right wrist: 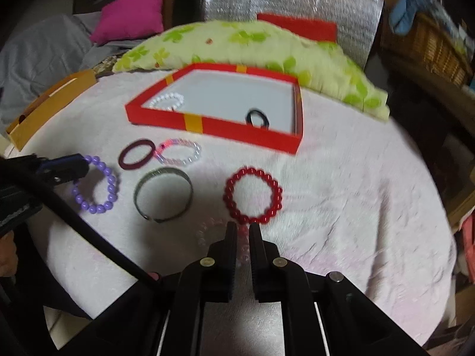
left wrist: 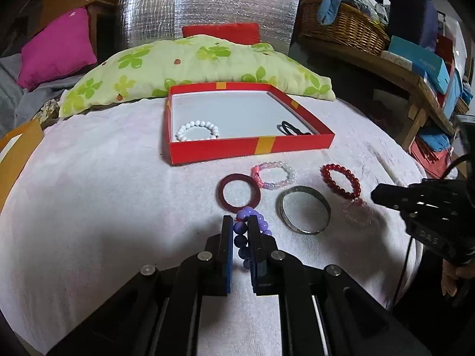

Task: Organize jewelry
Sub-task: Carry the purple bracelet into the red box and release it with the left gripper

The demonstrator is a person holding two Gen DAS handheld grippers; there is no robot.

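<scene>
**Purple beads pinched, five rings loose on the cloth**

Nearest, left gripper point(left wrist: 240, 219) clamped on purple bracelet point(left wrist: 264, 222): smooth round matte beads, a strand caught between the flat pads, the rest of the loop on the cloth. Beside it, right gripper point(right wrist: 243, 228) with jaws drawn to a narrow slit; pale pink bracelet point(left wrist: 356, 224), clear and blurred, right at its tips, grip on it not clear.

Just beyond, lying flat and close together: dark red ring point(left wrist: 221, 191), a flat glossy disc with a wide hole; pink-and-white bracelet point(left wrist: 256, 175) of glassy beads touching that ring's edge; metal bangle point(left wrist: 302, 189), a thin grey band; red bracelet point(right wrist: 226, 195) of shiny round beads.

Underneath, white cloth point(left wrist: 118, 192), nubbly like towelling, bare and roomy to the left and in front of the box.

Farther back, red box point(left wrist: 219, 148), shallow, cardboard, yellow stripes, white floor; holds white bracelet point(left wrist: 197, 130) near the front wall and black loop point(left wrist: 289, 127) at the front right corner, middle free. Behind, green-flowered pillow point(left wrist: 193, 59) against the box's far edge.
</scene>
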